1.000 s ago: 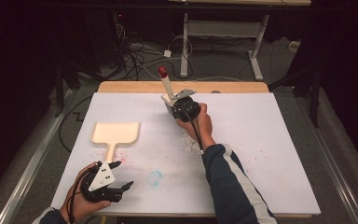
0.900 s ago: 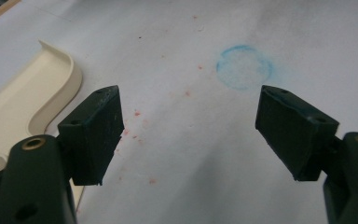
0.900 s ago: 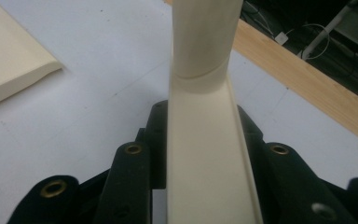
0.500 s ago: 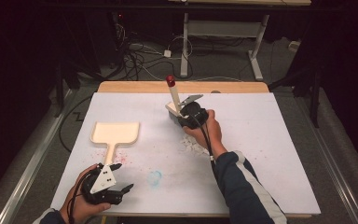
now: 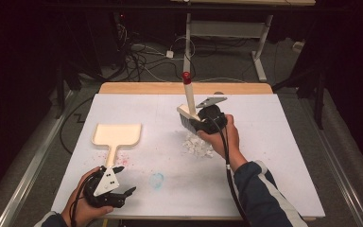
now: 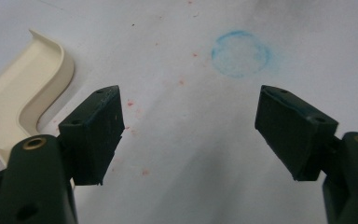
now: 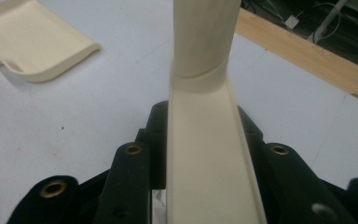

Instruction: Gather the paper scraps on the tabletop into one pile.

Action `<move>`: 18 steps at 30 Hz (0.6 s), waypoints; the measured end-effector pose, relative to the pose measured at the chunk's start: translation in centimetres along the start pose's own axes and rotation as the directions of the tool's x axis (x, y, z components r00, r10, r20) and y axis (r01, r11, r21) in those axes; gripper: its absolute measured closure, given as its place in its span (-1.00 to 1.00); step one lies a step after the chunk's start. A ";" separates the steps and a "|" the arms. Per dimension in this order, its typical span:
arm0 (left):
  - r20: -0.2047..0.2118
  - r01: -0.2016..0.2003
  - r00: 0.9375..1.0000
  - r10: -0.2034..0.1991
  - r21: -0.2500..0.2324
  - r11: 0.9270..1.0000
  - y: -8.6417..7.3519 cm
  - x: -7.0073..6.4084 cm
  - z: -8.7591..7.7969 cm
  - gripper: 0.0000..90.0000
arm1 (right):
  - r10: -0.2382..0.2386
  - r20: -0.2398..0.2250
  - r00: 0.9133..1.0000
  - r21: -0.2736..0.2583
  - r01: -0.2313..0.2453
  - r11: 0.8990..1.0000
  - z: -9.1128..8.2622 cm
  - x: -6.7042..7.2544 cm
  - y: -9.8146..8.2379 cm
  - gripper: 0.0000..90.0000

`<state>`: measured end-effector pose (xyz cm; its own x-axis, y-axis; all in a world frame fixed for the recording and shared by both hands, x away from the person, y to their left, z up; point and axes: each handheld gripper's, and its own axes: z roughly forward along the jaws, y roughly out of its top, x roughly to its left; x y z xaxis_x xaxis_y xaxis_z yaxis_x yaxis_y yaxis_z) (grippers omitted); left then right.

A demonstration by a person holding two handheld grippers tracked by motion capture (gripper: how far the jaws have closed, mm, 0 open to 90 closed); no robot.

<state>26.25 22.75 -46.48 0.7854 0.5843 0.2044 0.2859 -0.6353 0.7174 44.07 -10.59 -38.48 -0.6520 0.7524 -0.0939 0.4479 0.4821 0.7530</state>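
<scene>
The right gripper (image 5: 203, 124) is clamped on a cream hand brush (image 5: 189, 108), its jaws pressed against the two sides of the brush's back, as the right gripper view shows with the brush (image 7: 205, 140) running straight up between them. Compared with a second ago, this gripper has travelled away from the person and toward the far edge of the table, rising a little, and the brush's handle with its red tip (image 5: 186, 75) now stands more upright than it did then. The dark bristles hang just above the far side of a pile of white scraps (image 5: 197, 145), which lies on the white table (image 5: 274, 156) where it lay before. The left gripper (image 5: 116, 194) has kept its place at the near left edge, its jaws spread wide with nothing between them, over a bare stretch of table marked with a blue ring (image 6: 239, 53) and red specks. The cream dustpan (image 5: 118, 135) lies flat just beyond it, handle toward the person, unmoved.
</scene>
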 end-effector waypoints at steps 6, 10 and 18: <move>-0.004 -0.004 1.000 0.004 -0.006 1.000 0.0 0.1 -0.1 -0.48 | 0.020 -0.010 1.000 -0.072 -0.021 0.997 0.1 0.6 0.3 0.50; -0.001 0.001 1.000 -0.001 -0.005 1.000 0.0 0.1 -0.1 -0.48 | 0.043 -0.015 0.999 -0.086 -0.045 0.995 1.2 1.4 0.6 0.49; 0.002 0.006 1.000 -0.006 -0.008 1.000 -0.3 0.2 -0.3 -0.48 | 0.033 0.015 0.999 -0.077 -0.032 0.997 3.7 1.4 -1.0 0.50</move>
<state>26.19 23.22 -46.45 0.7849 0.5870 0.1984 0.2865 -0.6278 0.7237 45.00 -8.31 -41.79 -0.6275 0.7746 -0.0786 0.4200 0.4218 0.8035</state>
